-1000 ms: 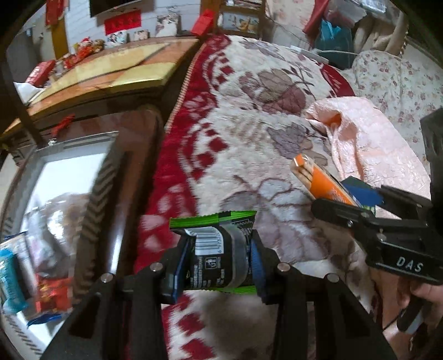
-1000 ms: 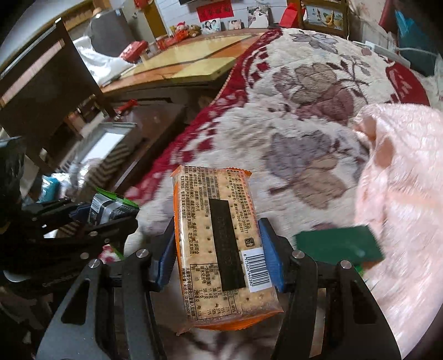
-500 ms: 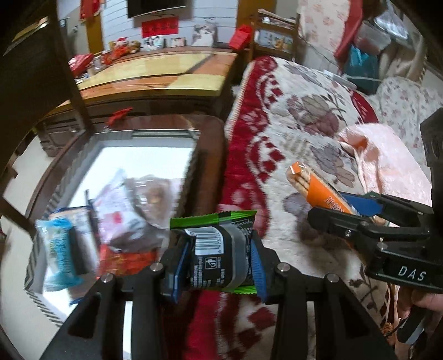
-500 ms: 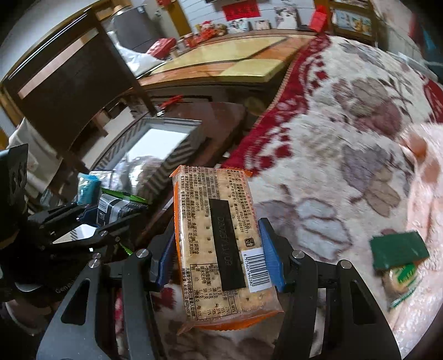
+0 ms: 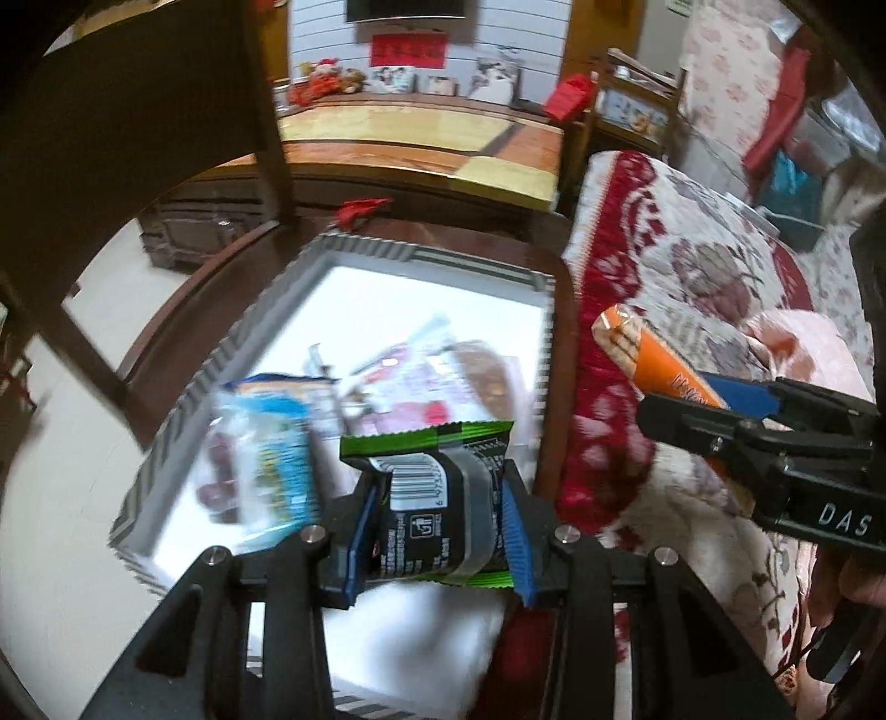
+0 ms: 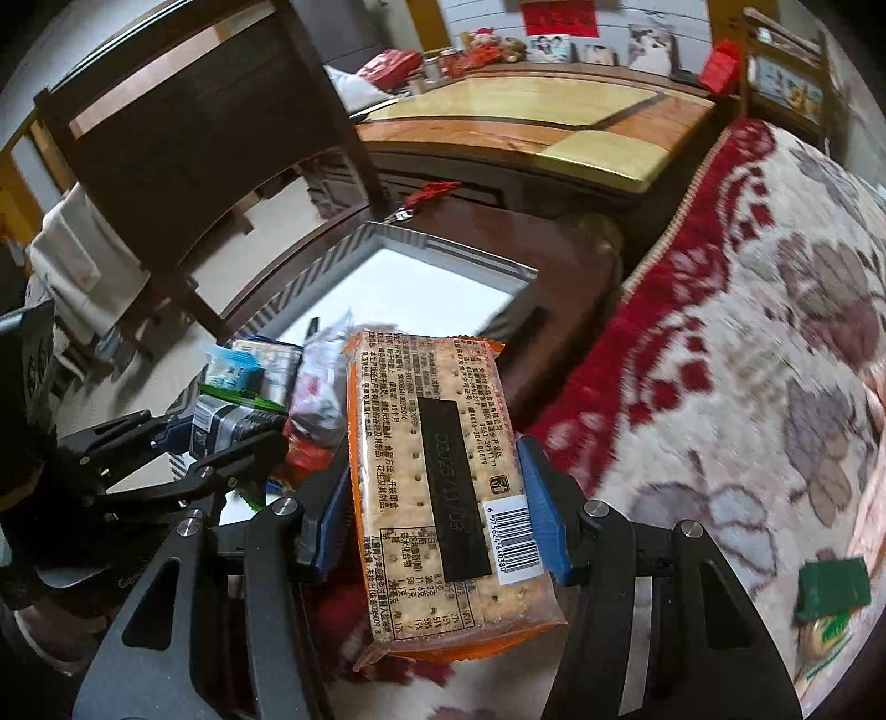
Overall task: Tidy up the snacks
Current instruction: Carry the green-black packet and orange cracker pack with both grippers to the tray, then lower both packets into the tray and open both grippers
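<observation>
The left gripper [image 5: 437, 520] is closed on a light, crinkly green snack packet [image 5: 437, 498] above the white tray [image 5: 387, 255], while the right gripper [image 6: 437, 515] clamps a stiff, brittle orange cracker pack [image 6: 437, 487] across its middle, best held gently.

A dark wooden chair [image 6: 188, 149] fills the upper left of the right wrist view, its legs on the pale floor [image 6: 266, 221]. At upper centre a long wooden table [image 6: 531, 116] with a yellow and orange top carries framed photos [image 6: 554, 47] along its far edge, below a red banner [image 6: 556, 16] on the wall. A red and cream floral blanket [image 6: 775, 332] covers the right side. In the left wrist view, a pink quilted cloth [image 5: 803, 354] lies on it at right.
</observation>
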